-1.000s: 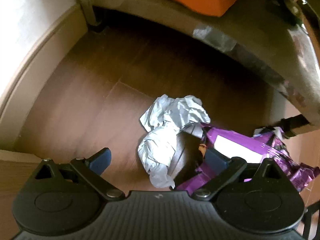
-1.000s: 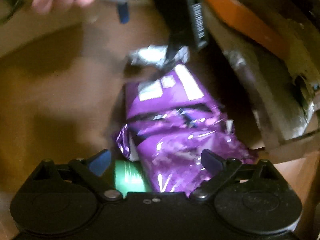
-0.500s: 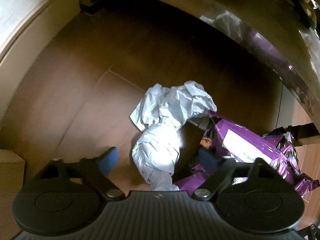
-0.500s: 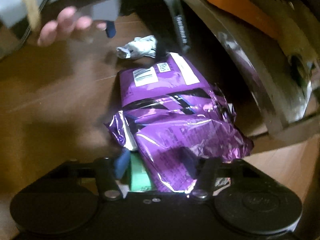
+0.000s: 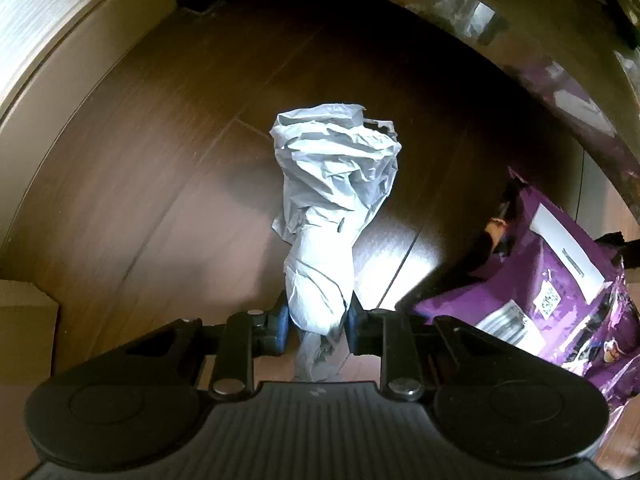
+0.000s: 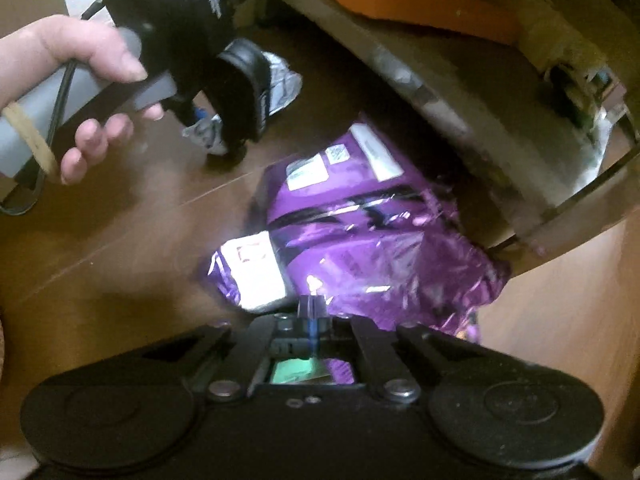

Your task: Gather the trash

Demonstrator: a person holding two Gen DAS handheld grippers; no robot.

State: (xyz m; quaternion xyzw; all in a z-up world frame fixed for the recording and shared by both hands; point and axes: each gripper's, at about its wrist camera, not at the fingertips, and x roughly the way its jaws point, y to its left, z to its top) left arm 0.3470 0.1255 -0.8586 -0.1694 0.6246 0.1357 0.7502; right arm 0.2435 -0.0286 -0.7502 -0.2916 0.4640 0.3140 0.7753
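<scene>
Pinching a crumpled white paper wad (image 5: 332, 216), the left hand-held gripper (image 5: 316, 326) is closing its jaws, both pads already pressing on the wad's lower end. The wad is standing up from between the fingers over the dark wooden floor (image 5: 160, 184), its crushed upper part flaring wider than the squeezed part below. Whether it is still touching the boards, the left wrist view is not showing.

Just to the right of it, a purple foil snack bag (image 5: 556, 292) is lying on the floor, white labels facing up, beside the curved metal edge of a low shelf (image 5: 520, 60).

In the right wrist view, the right hand-held gripper (image 6: 311, 312) is showing its fingers drawn fully together, their tips meeting at the near edge of the same purple foil snack bag (image 6: 360, 240). Whether a fold of foil is caught between them is unclear, since the picture is blurred there. A green scrap (image 6: 294, 372) is peeking out beneath the gripper body.

Farther off, a person's hand (image 6: 88, 92) is gripping the grey handle of the left hand-held gripper (image 6: 218, 136), which is pointing down at the paper wad (image 6: 280, 80). An orange box (image 6: 404, 4) is sitting on the shelf above.
</scene>
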